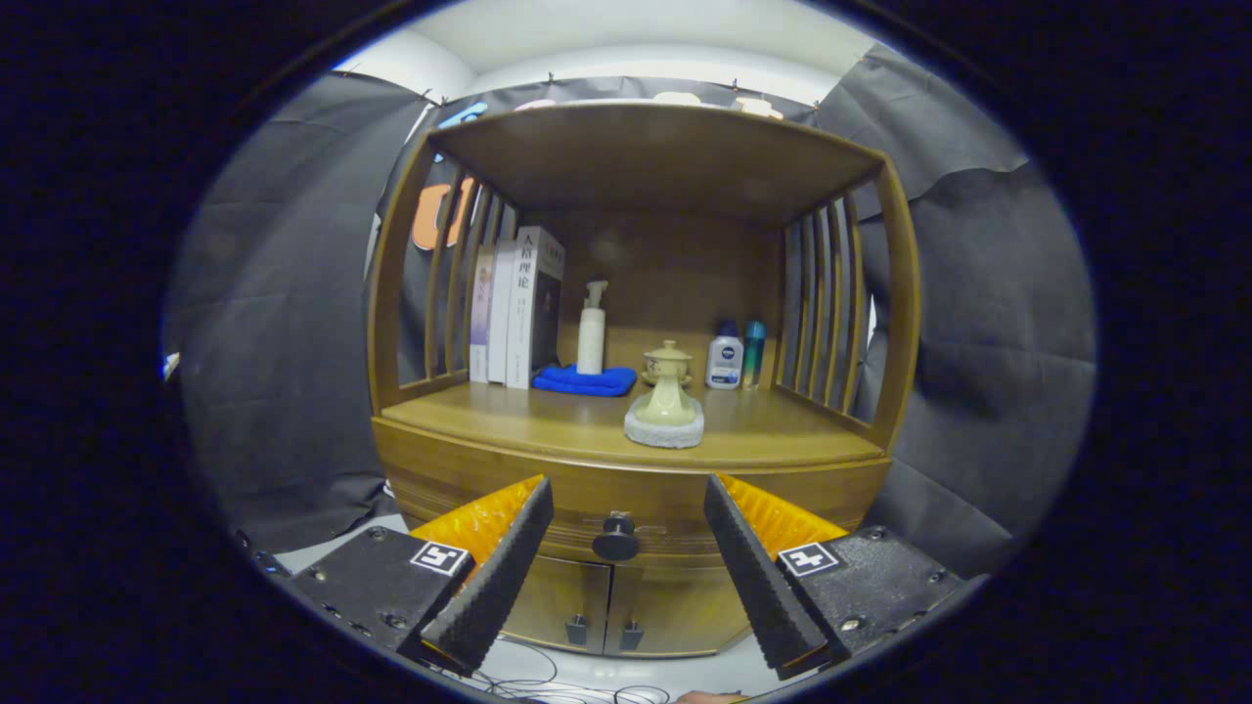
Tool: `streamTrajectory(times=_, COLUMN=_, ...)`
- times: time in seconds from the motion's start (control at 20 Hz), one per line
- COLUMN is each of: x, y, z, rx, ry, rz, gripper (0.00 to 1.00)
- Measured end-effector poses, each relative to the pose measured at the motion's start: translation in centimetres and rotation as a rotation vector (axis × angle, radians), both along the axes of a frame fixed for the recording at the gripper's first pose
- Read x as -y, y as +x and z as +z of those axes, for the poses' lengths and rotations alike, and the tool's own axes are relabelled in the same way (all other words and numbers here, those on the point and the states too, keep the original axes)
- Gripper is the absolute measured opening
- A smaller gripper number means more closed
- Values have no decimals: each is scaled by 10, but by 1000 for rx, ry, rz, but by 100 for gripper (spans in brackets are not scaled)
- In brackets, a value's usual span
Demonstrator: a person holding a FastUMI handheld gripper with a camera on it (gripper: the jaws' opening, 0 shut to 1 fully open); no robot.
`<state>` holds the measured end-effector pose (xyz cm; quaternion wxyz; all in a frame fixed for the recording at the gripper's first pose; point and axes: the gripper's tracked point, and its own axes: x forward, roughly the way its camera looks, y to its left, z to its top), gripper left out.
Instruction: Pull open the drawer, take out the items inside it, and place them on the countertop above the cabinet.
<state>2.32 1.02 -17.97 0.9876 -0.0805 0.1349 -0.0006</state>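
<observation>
Dark-draped booth behind a wooden cabinet [636, 391]. Drawer [626, 504] sits flush under the tabletop [548, 416], closed; fits either not yet pulled or pushed back. Round dark knob [616, 539] at drawer centre: rigid, small, likely slick, best pinched squarely across its sides. Tool [628, 533] spread wide, fingers flanking the knob, touching nothing. Contents of drawer hidden.

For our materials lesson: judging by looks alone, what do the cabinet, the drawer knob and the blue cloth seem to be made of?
Cabinet: likely wood with a satin varnish; brown grain and soft sheen show.
Drawer knob: dark and smooth, metal or plastic, unclear; it sits between the open gripper fingers.
Blue cloth: soft fabric, probably microfibre; folded, matte, fuzzy.
</observation>
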Motion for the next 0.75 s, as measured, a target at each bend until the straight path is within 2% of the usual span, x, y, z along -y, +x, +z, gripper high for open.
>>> streamTrajectory(times=0.4, x=-16, y=-99, z=93, rx=135, ry=3, rz=98, gripper=100)
streamTrajectory(times=0.75, x=-27, y=-186, z=110, rx=186, ry=3, rz=127, gripper=100)
